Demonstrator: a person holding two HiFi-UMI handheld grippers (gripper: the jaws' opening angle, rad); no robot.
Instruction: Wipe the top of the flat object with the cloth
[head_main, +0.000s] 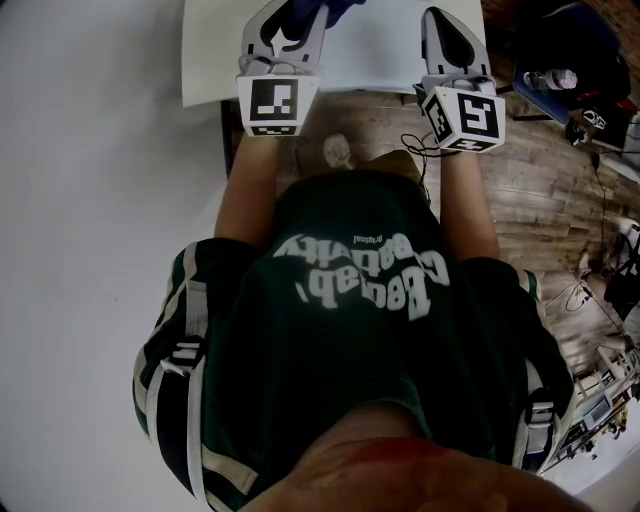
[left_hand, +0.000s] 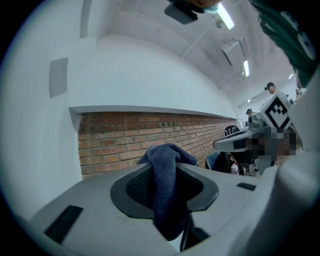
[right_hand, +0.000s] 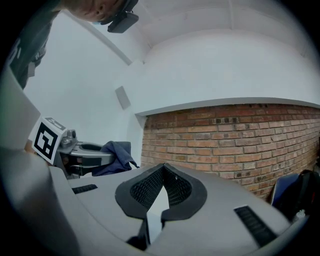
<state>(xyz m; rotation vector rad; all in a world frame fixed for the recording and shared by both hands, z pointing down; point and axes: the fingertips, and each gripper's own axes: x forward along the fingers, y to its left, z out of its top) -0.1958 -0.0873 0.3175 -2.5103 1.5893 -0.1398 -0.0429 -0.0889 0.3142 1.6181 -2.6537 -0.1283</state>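
A dark blue cloth (left_hand: 164, 190) hangs folded between the pads of my left gripper (left_hand: 165, 156), which is shut on it. In the head view the left gripper (head_main: 298, 10) is held close to the person's chest, over the near edge of a white flat surface (head_main: 210, 55), with the cloth (head_main: 338, 8) at its tip. My right gripper (head_main: 441, 18) is beside it, apart from the cloth. In the right gripper view the right gripper (right_hand: 163, 168) has its tips together with nothing between them. Both gripper cameras point up at a wall.
The person's green shirt (head_main: 360, 330) fills the lower head view. Wooden floor (head_main: 540, 200) with cables and bags lies to the right, a pale wall or floor (head_main: 90, 250) to the left. A brick wall (right_hand: 230, 135) shows ahead of both grippers.
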